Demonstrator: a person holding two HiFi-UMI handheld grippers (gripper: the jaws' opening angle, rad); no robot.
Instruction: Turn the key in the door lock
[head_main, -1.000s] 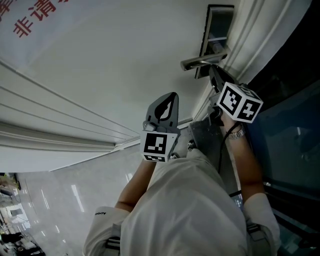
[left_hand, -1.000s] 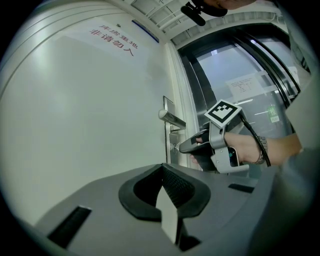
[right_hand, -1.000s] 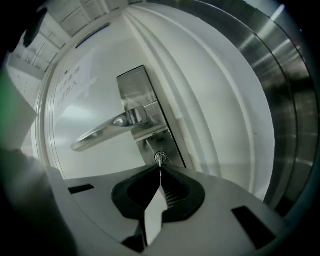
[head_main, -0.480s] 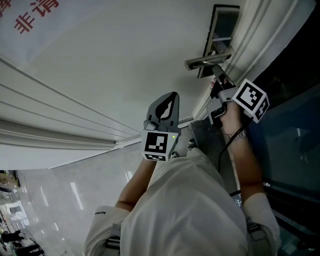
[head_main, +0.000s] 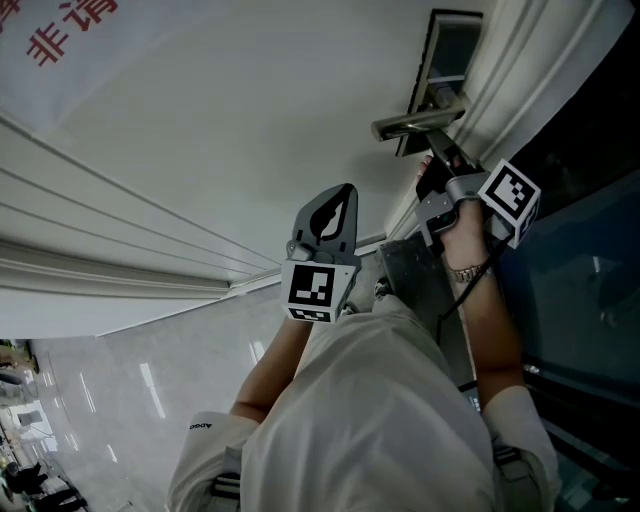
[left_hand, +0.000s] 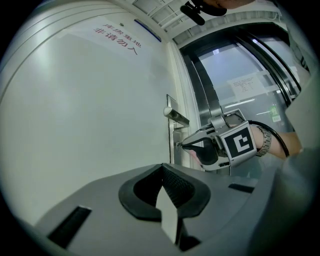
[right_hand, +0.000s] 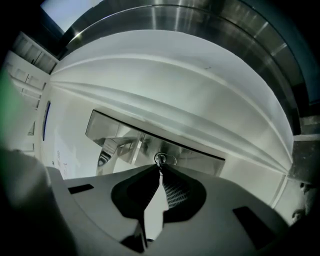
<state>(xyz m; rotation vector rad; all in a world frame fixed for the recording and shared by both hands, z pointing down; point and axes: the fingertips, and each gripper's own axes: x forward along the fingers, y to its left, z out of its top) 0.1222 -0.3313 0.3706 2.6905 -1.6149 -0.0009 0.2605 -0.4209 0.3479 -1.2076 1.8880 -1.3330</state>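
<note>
The key (right_hand: 160, 162) sits in the lock (right_hand: 171, 160) just below the door handle (head_main: 410, 123), pinched by the closed jaws of the right gripper (right_hand: 160, 169). The left gripper (left_hand: 163, 168) is held shut and empty, well back from that handle. The roll should be kept about the key's own axis — no sideways pull — so the grip is not lost.

Building corridor — polished floor (head_main: 110, 400), notice (head_main: 60, 35) on door (head_main: 250, 130).
</note>
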